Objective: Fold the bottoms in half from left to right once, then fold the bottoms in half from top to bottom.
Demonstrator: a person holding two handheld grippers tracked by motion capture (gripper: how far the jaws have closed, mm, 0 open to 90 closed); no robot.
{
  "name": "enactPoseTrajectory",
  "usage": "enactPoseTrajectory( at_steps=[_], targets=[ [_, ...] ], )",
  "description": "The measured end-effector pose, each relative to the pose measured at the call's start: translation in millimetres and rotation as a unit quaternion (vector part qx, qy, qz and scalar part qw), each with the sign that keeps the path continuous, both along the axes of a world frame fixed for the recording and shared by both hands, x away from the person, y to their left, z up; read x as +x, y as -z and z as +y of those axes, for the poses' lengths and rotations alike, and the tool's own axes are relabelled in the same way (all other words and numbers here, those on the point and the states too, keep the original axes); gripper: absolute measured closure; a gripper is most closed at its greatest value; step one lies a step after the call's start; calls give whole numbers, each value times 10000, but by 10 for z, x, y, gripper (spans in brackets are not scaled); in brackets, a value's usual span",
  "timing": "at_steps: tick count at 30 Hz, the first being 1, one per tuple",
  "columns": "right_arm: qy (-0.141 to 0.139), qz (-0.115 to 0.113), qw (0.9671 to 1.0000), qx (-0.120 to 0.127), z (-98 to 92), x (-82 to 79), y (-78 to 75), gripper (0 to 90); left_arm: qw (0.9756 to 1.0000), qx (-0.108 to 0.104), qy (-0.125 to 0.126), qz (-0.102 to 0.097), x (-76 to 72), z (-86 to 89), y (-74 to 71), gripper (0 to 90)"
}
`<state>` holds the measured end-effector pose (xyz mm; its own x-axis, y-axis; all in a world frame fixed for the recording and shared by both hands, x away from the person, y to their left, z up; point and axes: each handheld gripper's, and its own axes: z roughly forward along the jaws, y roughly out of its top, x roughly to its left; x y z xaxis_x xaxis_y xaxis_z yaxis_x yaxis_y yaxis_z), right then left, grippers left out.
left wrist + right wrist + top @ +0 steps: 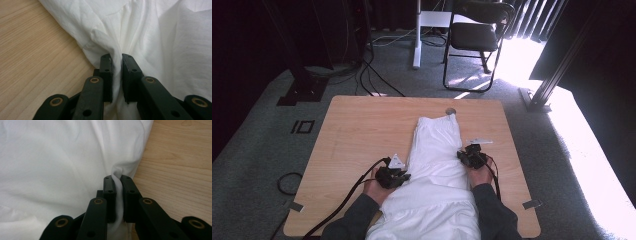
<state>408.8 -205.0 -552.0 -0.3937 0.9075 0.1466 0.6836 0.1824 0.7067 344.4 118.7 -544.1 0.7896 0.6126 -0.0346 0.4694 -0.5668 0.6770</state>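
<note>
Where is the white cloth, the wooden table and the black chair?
White cloth garment (436, 150), high view, on its flat middle.
Light wooden table (357, 130), high view, on its bare top.
Black folding chair (473, 35), high view, on its seat.

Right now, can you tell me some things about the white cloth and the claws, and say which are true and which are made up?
1. The left claw pinches a fold of the white cloth. True.
2. The right claw is wide open above the cloth. False: it is shut on the cloth's edge.
3. The cloth lies on a wooden table. True.
4. The cloth is red. False: it is white.
5. A black chair stands on the floor beyond the table. True.
</note>
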Motion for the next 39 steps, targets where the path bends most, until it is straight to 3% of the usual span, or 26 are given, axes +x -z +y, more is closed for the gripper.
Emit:
enactPoseTrajectory(
  at_steps=[3,7,9,10,12,14,17,21,23,27,29,31,33,36,38,39],
  targets=[
    [-13,-3,10000,-18,2,5,-2,837,10000,-43,-14,55,24,8,-1,779],
    [-12,18,10000,10,-5,7,-2,837,10000,50,37,53,36,-2,-19,772],
    [-23,23,10000,14,-6,10,-3,831,9999,70,-37,-87,63,3,-52,650],
    [-22,45,10000,50,-9,14,-4,817,9999,-24,-97,-132,96,22,-90,578],
    [-21,70,9999,101,-15,20,-5,797,9996,-137,-159,-186,127,42,-131,523],
    [-36,114,9998,132,-9,33,-14,736,9979,-481,-307,-299,250,85,-284,496],
    [-99,160,9998,119,-2,60,-30,618,9952,-720,-493,-446,436,99,-406,464],
    [-57,-44,9997,216,-35,103,-125,510,9911,-1018,-691,-518,686,73,-466,452],
    [-63,-170,9996,239,-52,145,-216,513,9907,-977,-761,-571,786,33,-467,452],
    [-235,-478,9984,202,-7,290,-414,619,9911,-875,-857,-524,1006,-94,-415,456],
    [-421,-517,9977,123,72,426,-462,661,9914,-840,-868,-497,1077,-152,-394,458],
    [-435,-522,9977,-7,136,546,-467,653,9914,-807,-870,-556,1139,-220,-376,458],
    [-299,-390,9988,26,180,693,-444,597,9903,-894,-977,-428,1204,-249,-370,459],
    [-87,5,10000,-48,238,885,-372,522,9928,-658,-893,-459,1264,-351,-400,459],
    [19,165,9998,-131,253,967,-314,504,9930,-501,-873,-620,1292,-434,-444,457],
    [40,294,9995,-62,248,998,-287,502,9940,-451,-845,-523,1336,-469,-457,453]
  ],
)
